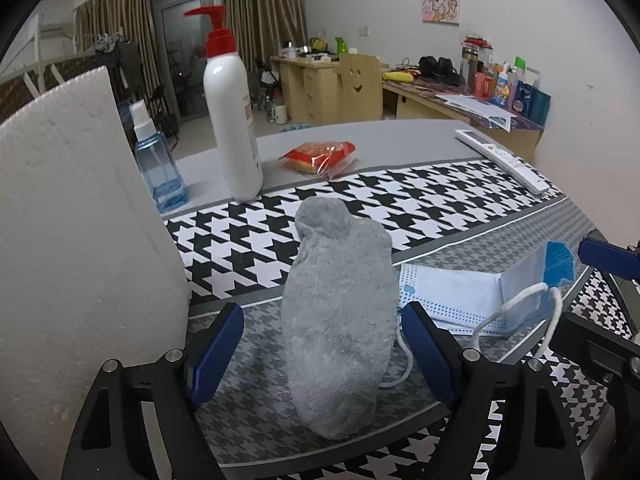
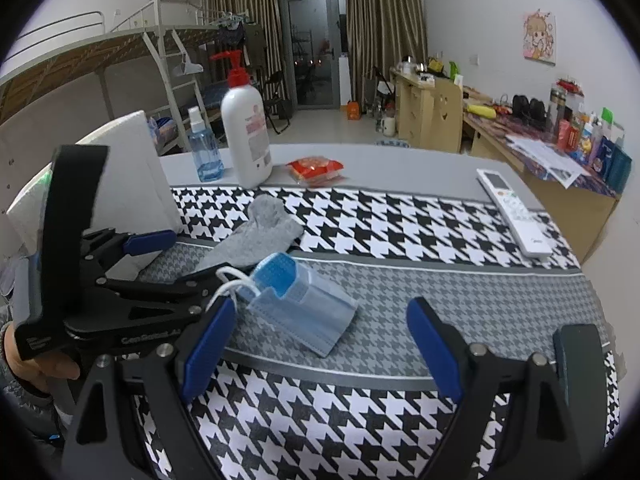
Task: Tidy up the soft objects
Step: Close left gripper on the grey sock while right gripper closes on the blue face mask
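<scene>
A fuzzy grey sock (image 1: 338, 320) lies on the grey-checked band of a black-and-white houndstooth cloth (image 1: 420, 204), directly between the 2 spread blue pads of the left gripper (image 1: 322, 348), which holds nothing. The sock's long axis runs straight away from this gripper, toe end farthest, and neither pad appears to touch it. Just right of the sock lies a folded pale-blue surgical mask (image 1: 476, 296) with white ear loops, 1 loop curling under the sock's edge. The right gripper (image 2: 320, 344) is also wide open and empty, near the mask and farther from the sock, so the left hand looks better placed for the sock. A white foam block (image 1: 72, 248) stands to the left; a white pump bottle (image 1: 232, 120) with a red top stands beyond.
</scene>
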The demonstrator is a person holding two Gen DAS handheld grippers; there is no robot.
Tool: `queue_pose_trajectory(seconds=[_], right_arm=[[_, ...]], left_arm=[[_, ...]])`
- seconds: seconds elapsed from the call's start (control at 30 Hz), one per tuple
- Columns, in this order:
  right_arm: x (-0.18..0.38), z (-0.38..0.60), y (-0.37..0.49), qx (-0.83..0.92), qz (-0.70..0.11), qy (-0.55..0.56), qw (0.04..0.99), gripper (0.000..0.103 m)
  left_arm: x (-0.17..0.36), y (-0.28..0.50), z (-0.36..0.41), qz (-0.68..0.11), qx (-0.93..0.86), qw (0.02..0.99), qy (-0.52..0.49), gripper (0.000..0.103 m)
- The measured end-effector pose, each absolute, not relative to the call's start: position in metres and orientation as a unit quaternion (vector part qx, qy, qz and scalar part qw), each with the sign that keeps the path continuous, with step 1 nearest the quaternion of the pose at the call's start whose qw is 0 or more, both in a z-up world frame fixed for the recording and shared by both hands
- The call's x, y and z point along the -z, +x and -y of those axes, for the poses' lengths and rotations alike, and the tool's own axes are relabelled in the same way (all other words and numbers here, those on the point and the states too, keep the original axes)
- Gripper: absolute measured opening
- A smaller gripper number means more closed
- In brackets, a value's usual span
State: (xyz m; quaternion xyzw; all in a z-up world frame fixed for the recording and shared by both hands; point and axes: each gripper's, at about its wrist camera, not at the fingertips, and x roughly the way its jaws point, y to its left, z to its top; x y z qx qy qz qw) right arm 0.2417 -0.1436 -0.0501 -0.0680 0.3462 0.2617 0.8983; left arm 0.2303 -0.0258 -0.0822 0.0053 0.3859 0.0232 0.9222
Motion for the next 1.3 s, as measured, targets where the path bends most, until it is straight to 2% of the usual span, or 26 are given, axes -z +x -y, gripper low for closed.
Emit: queue_pose_trajectory(seconds=[0.07, 0.2, 0.3, 0.37, 0.6, 0.67, 0.77, 0.87, 1.03, 1.17, 1.3], right_arm=[[0.053, 0.142, 0.246, -0.264, -0.355, -0.065, 0.895, 0.085], [0.059, 0.137, 0.251, -0.270, -0.363, -0.072, 0.889, 0.084], [0.063, 0.134, 0.255, -0.269, -0.369, -0.074, 0.886, 0.081], [0.066, 0.133, 0.258, -0.271, -0.376, -0.076, 0.883, 0.073], [0.077, 0.128, 0.268, -0.273, -0.399, -0.082, 0.871, 0.056], [0.081, 0.128, 0.269, -0.273, -0.406, -0.084, 0.868, 0.047], [0.085, 0.130, 0.272, -0.267, -0.416, -0.084, 0.865, 0.041], [0.087, 0.133, 0.274, -0.264, -0.421, -0.082, 0.864, 0.036], [0.089, 0.134, 0.275, -0.255, -0.425, -0.088, 0.864, 0.030], [0.087, 0.136, 0.273, -0.250, -0.425, -0.089, 0.865, 0.024], [0.085, 0.139, 0.273, -0.242, -0.428, -0.085, 0.867, 0.020]], left_arm=[[0.084, 0.231, 0.026, -0.390, -0.024, 0.921, 0.006, 0.082], [0.086, 0.232, 0.026, -0.395, -0.019, 0.919, 0.006, 0.080], [0.089, 0.234, 0.025, -0.404, -0.013, 0.915, 0.003, 0.075], [0.092, 0.236, 0.025, -0.411, -0.009, 0.911, 0.000, 0.072], [0.095, 0.235, 0.023, -0.419, -0.006, 0.908, -0.004, 0.070], [0.097, 0.236, 0.023, -0.425, -0.003, 0.905, -0.004, 0.064], [0.099, 0.237, 0.023, -0.431, 0.000, 0.902, -0.004, 0.061], [0.100, 0.236, 0.023, -0.432, -0.001, 0.902, -0.002, 0.057], [0.100, 0.235, 0.024, -0.430, -0.002, 0.903, -0.002, 0.057], [0.100, 0.235, 0.023, -0.428, -0.002, 0.904, -0.001, 0.047], [0.100, 0.236, 0.023, -0.426, 0.000, 0.905, 0.001, 0.043]])
